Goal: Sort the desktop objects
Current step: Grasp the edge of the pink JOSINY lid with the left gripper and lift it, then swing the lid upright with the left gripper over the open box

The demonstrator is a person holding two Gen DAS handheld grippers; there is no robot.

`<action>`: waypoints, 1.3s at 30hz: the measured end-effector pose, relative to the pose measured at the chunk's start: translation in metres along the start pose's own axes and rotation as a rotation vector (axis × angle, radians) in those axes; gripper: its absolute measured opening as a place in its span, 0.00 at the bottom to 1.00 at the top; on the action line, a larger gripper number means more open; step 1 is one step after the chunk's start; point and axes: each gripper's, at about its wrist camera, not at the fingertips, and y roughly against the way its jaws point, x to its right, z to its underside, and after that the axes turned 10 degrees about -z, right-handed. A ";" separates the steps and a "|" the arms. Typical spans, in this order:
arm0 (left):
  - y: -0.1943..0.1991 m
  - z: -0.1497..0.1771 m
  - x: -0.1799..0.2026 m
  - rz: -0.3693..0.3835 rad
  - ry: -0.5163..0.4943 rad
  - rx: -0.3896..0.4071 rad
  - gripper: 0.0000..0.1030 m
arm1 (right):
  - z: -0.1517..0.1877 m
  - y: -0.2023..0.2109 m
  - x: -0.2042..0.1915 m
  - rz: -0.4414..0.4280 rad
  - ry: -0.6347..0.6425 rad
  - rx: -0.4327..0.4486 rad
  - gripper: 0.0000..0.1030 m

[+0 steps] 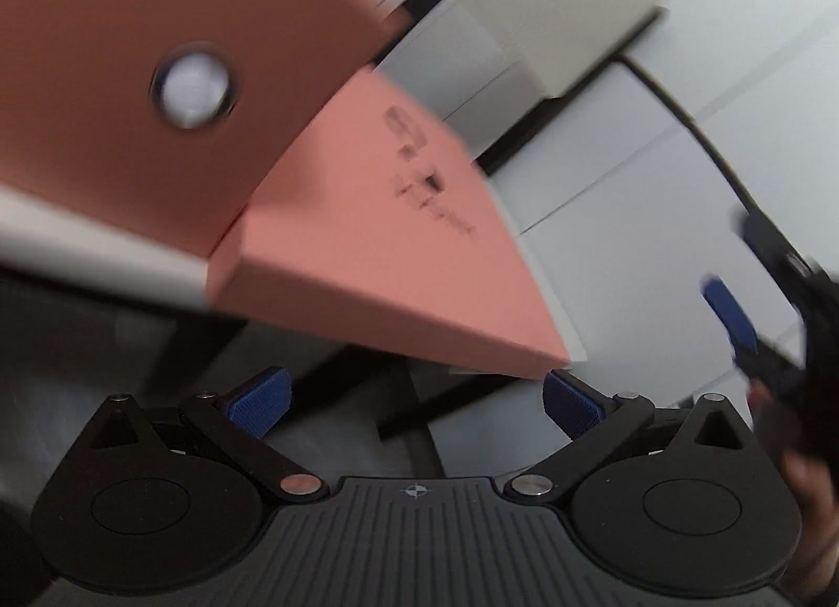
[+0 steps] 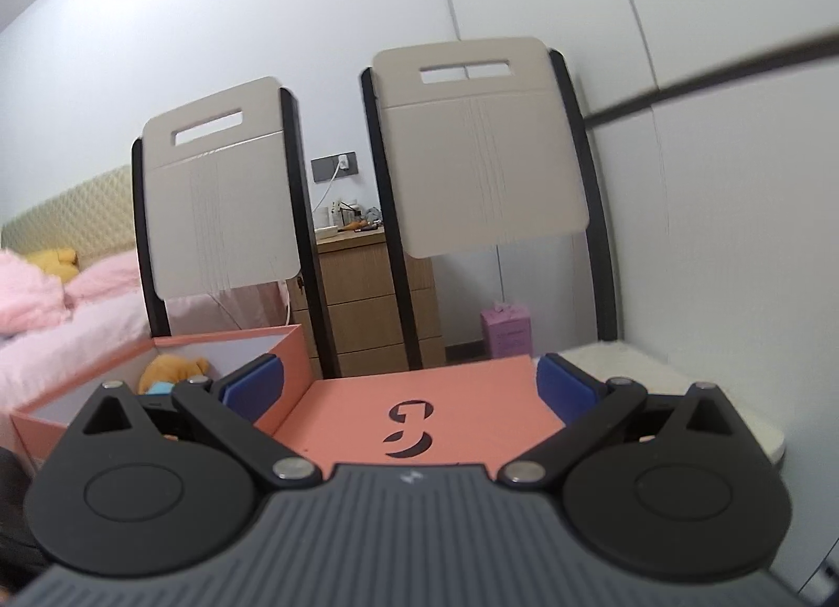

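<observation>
While the pink box [image 2: 157, 360] stands open with an orange plush toy [image 2: 173, 371] already lying inside it, the step in hand looks like closing up: its flat pink lid [image 2: 419, 408], printed with a dark logo, lies just beside the box on the right, directly ahead of the right gripper [image 2: 409, 392], whose blue pads [image 2: 251, 387] stand wide apart with the lid showing between them and nothing pinched. I judge the next move calls for that gripper to take the lid by an edge and swing it over the box, though whether lid and box are hinged together I cannot tell. Seen from the left wrist, the same pink cardboard fills the upper left, blurred and tilted: a large panel with a round metal-rimmed eyelet [image 1: 191, 85], and below it the lid [image 1: 377, 250] with smeared dark print, one corner reaching down close to the right pad of the left gripper [image 1: 414, 402]. Those jaws are spread wide too, empty, hovering just below the cardboard. Further out, the right gripper's blue fingertip [image 1: 729, 313] shows at the far right edge of that view, and beyond the box stand two beige chairs [image 2: 482, 156], a wooden drawer unit [image 2: 367, 303] and a pink-covered bed [image 2: 63, 303]
</observation>
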 end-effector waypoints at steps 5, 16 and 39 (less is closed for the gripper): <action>-0.035 -0.009 -0.017 0.021 0.231 -0.068 0.99 | 0.000 0.003 0.010 -0.037 -0.103 0.012 1.00; -0.052 -0.009 -0.049 0.073 0.576 0.024 0.95 | 0.002 0.006 0.014 -0.073 -0.164 -0.005 1.00; -0.031 0.054 -0.097 0.173 0.693 0.032 0.49 | 0.007 0.017 0.019 -0.060 -0.135 -0.039 1.00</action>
